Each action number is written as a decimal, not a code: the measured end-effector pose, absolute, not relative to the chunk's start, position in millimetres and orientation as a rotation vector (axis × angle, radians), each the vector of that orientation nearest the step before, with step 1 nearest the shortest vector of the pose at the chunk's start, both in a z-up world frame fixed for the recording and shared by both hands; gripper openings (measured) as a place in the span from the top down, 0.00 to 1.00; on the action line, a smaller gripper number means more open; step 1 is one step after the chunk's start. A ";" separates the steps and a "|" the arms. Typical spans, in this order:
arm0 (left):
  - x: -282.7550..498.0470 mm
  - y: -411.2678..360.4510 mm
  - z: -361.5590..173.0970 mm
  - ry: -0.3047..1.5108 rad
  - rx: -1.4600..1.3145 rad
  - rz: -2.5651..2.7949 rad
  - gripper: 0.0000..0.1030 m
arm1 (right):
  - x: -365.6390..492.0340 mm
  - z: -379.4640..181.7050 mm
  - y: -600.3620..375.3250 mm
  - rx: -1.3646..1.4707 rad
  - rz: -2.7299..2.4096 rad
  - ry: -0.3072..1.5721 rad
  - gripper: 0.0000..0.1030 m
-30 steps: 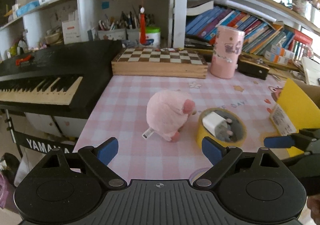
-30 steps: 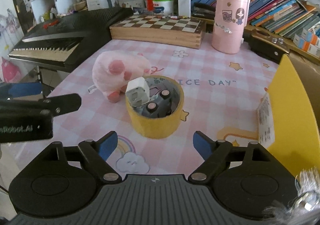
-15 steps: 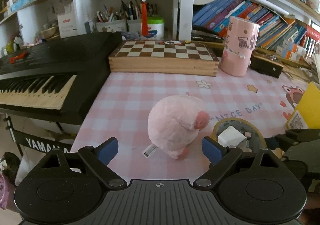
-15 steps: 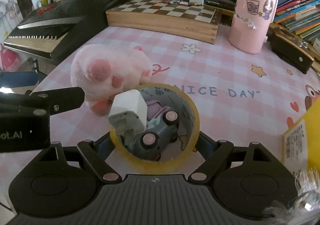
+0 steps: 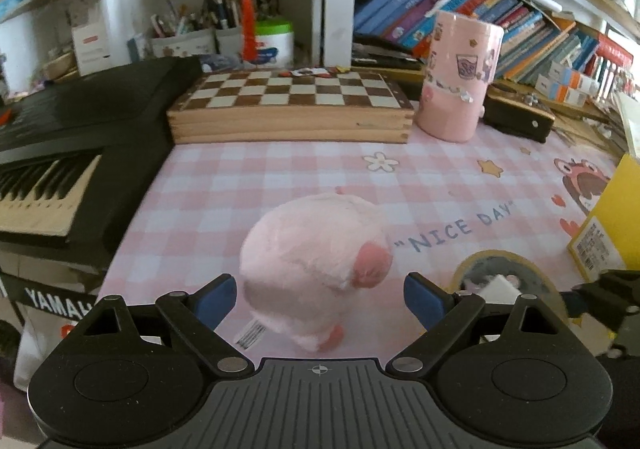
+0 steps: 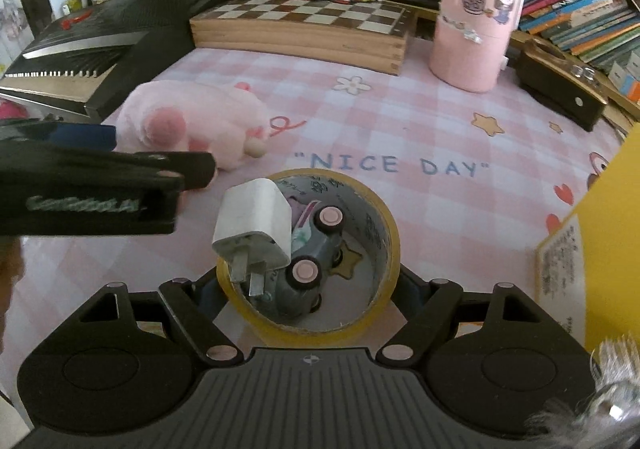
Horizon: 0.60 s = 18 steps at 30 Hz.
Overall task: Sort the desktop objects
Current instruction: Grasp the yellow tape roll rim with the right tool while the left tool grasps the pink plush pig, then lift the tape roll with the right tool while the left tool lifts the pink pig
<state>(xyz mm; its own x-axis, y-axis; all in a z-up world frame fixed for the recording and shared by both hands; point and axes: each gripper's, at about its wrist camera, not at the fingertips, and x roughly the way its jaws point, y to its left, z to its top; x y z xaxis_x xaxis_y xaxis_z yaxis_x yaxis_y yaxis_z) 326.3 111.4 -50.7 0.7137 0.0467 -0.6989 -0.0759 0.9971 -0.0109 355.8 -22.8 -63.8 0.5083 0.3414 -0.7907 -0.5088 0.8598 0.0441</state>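
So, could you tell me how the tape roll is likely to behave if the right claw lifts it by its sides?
The tape roll looks stiff, so it should hold its shape. It is an open ring, so the charger and toy car loose inside would probably stay behind on the mat. The charger, leaning on the rim, may topple.

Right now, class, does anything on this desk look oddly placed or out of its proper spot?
Yes. A white charger plug and a grey toy car are stuffed inside the yellow tape roll, the plug tipped with its prongs sticking out over the rim. The pink plush toy beside it lies toppled on the mat.
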 end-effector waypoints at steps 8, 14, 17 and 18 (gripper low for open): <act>346.0 109.6 -66.5 0.811 -0.039 0.084 0.10 | 354.3 -62.4 -31.0 -0.193 0.497 0.904 0.23; 353.2 109.1 -74.1 0.840 -0.026 0.112 0.37 | 353.4 -61.0 -30.9 -0.191 0.497 0.888 0.23; 348.7 112.8 -70.4 0.842 -0.047 0.080 0.45 | 350.9 -57.3 -30.5 -0.189 0.505 0.865 0.23; 345.7 113.6 -68.0 0.838 -0.050 0.072 0.46 | 349.7 -55.3 -30.3 -0.189 0.510 0.856 0.23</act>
